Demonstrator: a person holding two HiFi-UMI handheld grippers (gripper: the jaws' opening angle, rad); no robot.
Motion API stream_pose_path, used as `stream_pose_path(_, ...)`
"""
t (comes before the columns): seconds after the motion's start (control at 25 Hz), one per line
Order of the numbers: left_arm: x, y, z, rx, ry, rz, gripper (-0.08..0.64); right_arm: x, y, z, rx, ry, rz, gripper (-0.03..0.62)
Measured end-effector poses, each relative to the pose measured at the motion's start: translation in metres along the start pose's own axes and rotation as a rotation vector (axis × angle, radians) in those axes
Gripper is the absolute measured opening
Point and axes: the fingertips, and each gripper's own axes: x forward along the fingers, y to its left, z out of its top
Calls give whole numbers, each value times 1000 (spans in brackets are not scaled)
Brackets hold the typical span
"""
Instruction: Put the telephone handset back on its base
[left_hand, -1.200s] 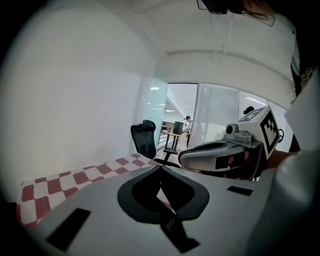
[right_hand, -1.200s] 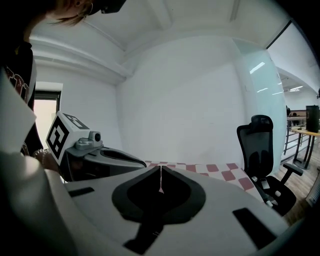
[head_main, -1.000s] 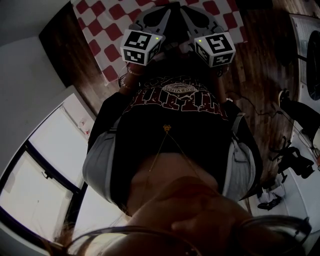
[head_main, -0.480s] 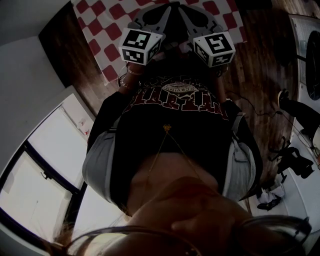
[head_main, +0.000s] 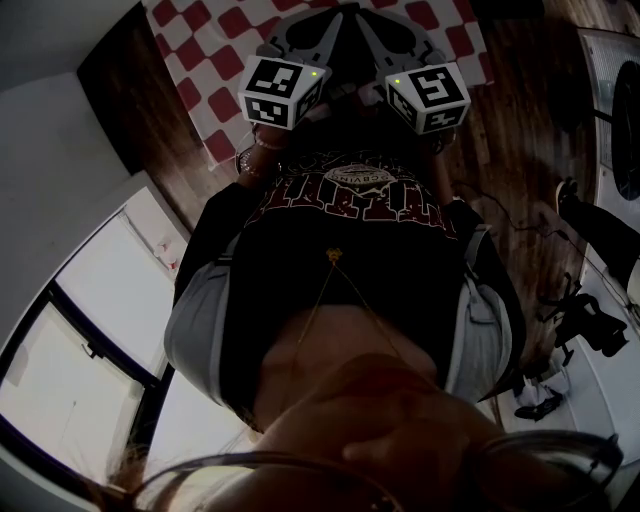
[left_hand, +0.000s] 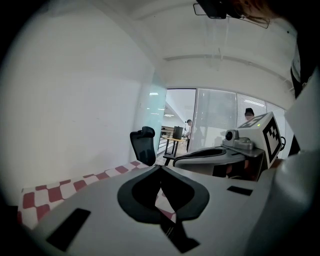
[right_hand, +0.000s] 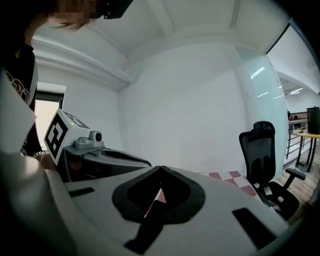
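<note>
A person, seen from above, holds two hand-held claws side by side and close to the chest. They hang over the near edge of a red-and-white checked cloth (head_main: 205, 70) that seems to cover the bench. The left claw (left_hand: 160, 168) has its jaws pressed together at the tips with nothing between them; only a sliver of cloth shows through the hollow behind the tips. The right claw (right_hand: 160, 169) is the same, jaws together and empty. Both point forward and slightly downward, roughly parallel, and each shows at the edge of the other's view. No telephone handset and no base appears in any view. So it cannot be told which way the handset lies from either claw, how its long axis runs, or which hand is nearer. A black office chair (left_hand: 144, 146) stands beyond the cloth, by a white wall.
</note>
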Motion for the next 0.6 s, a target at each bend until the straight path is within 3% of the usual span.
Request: stream_pose_path(0.6, 2, 3, -4, -15, 7, 1, 11, 2, 0, -4, 2, 16, 3, 20)
